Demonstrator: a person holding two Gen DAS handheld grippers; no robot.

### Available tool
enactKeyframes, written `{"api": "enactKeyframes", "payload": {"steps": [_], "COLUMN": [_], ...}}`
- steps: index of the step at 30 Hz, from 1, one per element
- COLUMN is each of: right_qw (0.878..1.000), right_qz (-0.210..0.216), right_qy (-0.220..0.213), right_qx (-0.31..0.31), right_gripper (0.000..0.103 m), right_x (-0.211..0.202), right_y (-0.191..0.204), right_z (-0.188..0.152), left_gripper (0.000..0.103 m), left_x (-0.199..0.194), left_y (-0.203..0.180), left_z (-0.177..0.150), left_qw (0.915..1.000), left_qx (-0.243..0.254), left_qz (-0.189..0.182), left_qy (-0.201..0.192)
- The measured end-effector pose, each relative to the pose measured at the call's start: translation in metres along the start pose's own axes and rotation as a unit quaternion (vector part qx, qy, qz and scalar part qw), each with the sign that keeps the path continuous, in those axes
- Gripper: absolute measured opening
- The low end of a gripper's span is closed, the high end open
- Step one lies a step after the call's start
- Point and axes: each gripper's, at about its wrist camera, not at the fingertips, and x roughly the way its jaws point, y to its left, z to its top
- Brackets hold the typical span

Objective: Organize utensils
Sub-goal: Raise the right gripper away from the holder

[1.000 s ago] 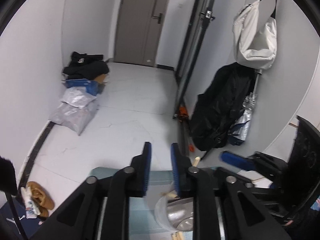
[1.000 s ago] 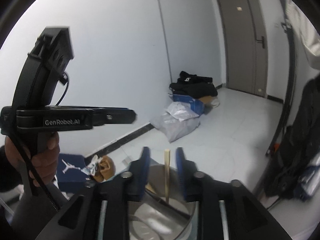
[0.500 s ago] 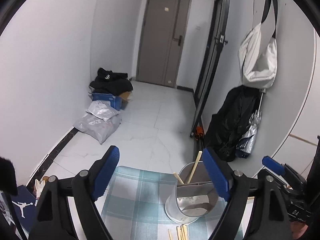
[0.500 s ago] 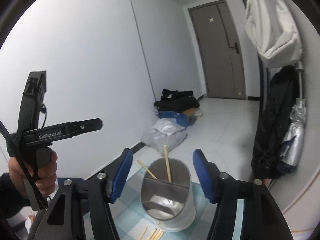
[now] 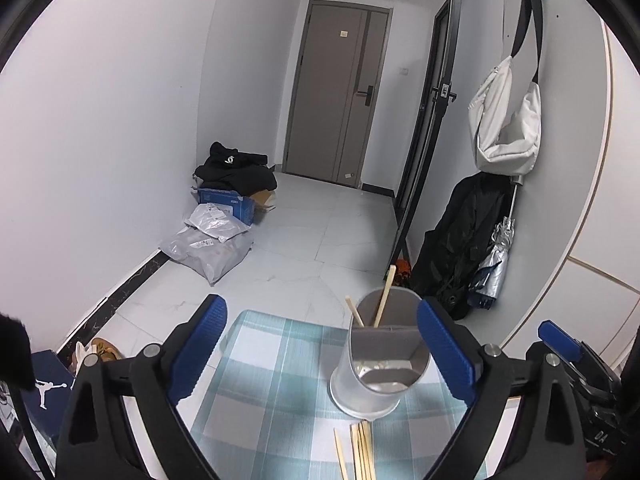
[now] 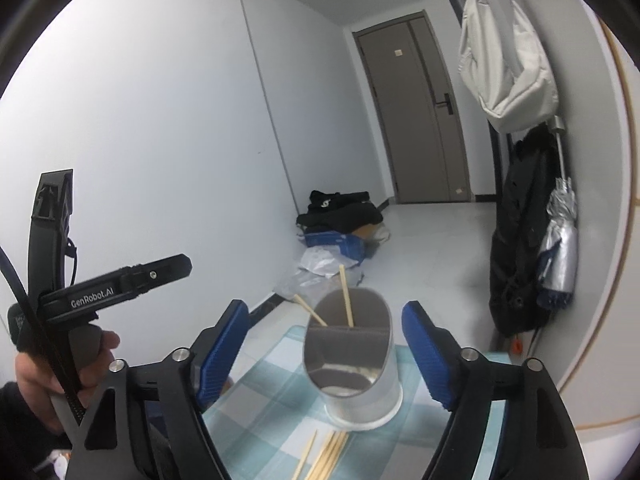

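Both my left gripper (image 5: 320, 344) and right gripper (image 6: 322, 344) now have jaws apart, having released, so two chopsticks (image 6: 346, 296) stand in the holder (image 6: 356, 364) at lower centre, while others (image 5: 360, 452) wait on the desk (image 5: 272, 364).

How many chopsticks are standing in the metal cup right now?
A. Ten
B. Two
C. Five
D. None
B: two chopsticks stand in the back part of the metal cup, one upright and one leaning to the side, while the other chopsticks lie loose on the checked cloth in front of it.
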Motion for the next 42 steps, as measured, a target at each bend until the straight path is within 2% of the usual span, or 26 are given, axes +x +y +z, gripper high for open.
{"api": "enactKeyframes", "payload": {"steps": [6, 15, 25, 30, 36, 39, 42], "right_qw": [1.000, 0.998, 0.992, 0.984, 0.972, 0.966, 0.960], "right_qz": [-0.017, -0.041, -0.068, -0.083, -0.099, -0.102, -0.096], "right_qy": [0.005, 0.036, 0.101, 0.148, 0.210, 0.237, 0.260], "right_qx": [0.012, 0.007, 0.042, 0.048, 0.035, 0.034, 0.036], "right_gripper": [0.085, 0.085, 0.085, 0.085, 0.085, 0.085, 0.080], "right_x": [-0.011, -0.007, 0.014, 0.033, 0.062, 0.077, 0.093], "right_y": [0.003, 0.006, -0.009, -0.013, -0.013, -0.014, -0.014], "right_z": [-0.024, -0.060, -0.102, -0.119, -0.139, -0.146, -0.154], "left_gripper": [0.098, 0.098, 0.098, 0.098, 0.098, 0.098, 0.098], "left_x": [-0.002, 0.001, 0.027, 0.042, 0.055, 0.062, 0.067], "left_y": [0.001, 0.011, 0.027, 0.035, 0.049, 0.058, 0.067], "left_z": [-0.023, -0.054, -0.090, -0.104, -0.108, -0.107, -0.107], "left_qw": [1.0000, 0.9999, 0.9981, 0.9963, 0.9931, 0.9900, 0.9872], "left_qx": [0.001, -0.010, -0.026, -0.024, -0.033, -0.052, -0.072], "left_qz": [-0.002, -0.001, 0.003, 0.006, 0.022, 0.026, 0.030], "left_qy": [0.002, 0.014, 0.056, 0.082, 0.110, 0.129, 0.139]}}
